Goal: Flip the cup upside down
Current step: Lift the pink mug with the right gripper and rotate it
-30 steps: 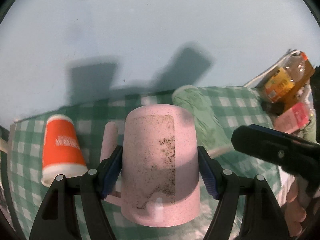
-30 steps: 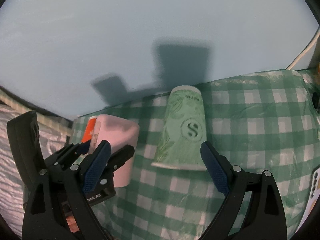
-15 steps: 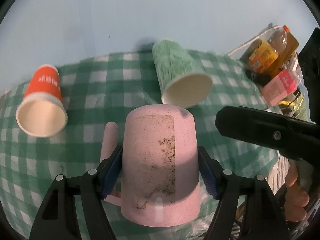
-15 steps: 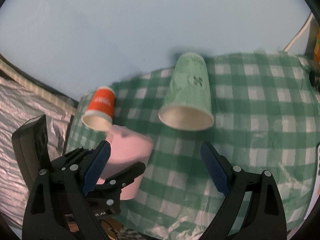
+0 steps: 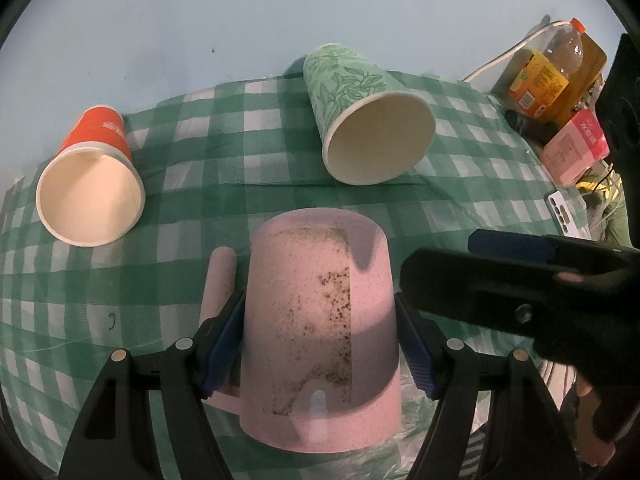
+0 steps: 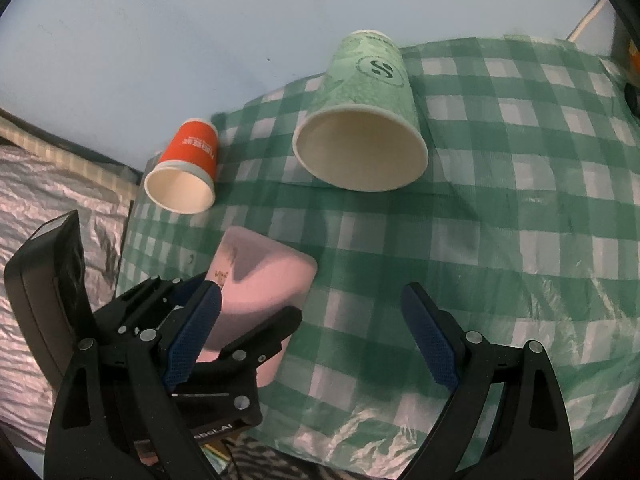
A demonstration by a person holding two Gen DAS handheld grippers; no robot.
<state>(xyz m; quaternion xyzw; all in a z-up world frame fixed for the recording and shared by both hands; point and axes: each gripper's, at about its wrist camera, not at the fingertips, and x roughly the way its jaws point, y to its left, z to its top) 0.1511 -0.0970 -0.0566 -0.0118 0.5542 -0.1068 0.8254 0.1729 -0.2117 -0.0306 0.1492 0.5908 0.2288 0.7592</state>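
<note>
My left gripper (image 5: 320, 344) clamps the pink mug (image 5: 316, 320), base at twelve o'clock; setting down remains, right gripper (image 6: 312, 340) spread empty.

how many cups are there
3: a pink mug clamped in the left hand-held gripper, an orange cup at the cloth's left edge, and a green cup at its far side.

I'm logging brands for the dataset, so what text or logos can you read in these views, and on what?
"S" in a ring: green cup.
"bot.AI", start cut off: left gripper body.
White print on orange cup: too blurred.
Bottle label and pink box: too small.
Pink mug: no text.
</note>
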